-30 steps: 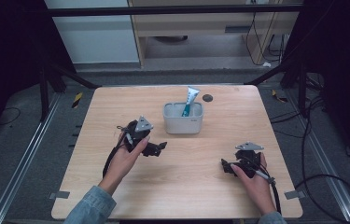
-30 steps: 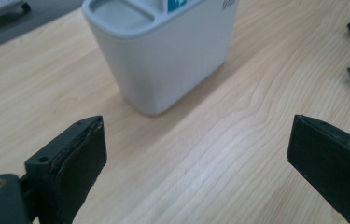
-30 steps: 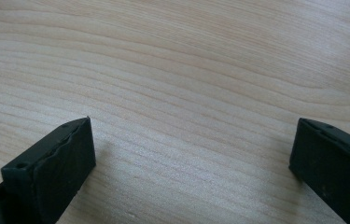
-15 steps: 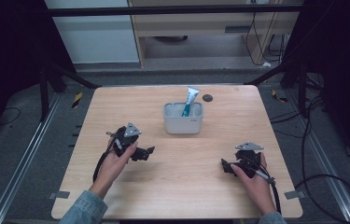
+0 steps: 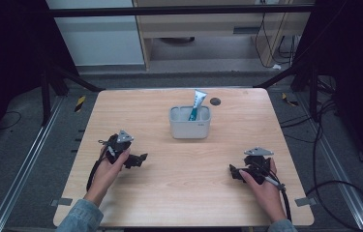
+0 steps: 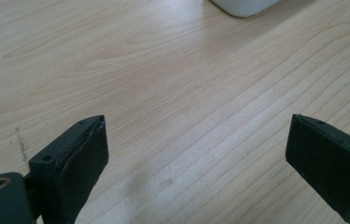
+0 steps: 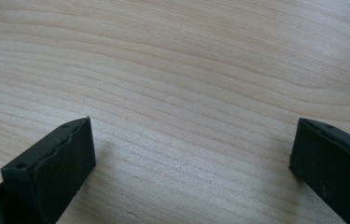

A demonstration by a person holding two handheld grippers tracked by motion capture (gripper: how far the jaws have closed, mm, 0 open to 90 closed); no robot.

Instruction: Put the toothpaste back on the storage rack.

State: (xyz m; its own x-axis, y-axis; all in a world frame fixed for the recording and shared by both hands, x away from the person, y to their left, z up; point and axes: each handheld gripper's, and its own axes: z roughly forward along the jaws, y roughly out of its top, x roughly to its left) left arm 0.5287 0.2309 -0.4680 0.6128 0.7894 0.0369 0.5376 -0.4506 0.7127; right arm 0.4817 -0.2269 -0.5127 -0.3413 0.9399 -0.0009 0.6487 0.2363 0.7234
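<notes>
1 tool (image 5: 139,158), left, nearer table edge

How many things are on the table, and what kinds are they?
White container: 1
Toothpaste tube, standing in the container: 1
Small dark round thing behind the container: 1
Hand-held grippers, left and right, both open: 2
Total: 5
</notes>
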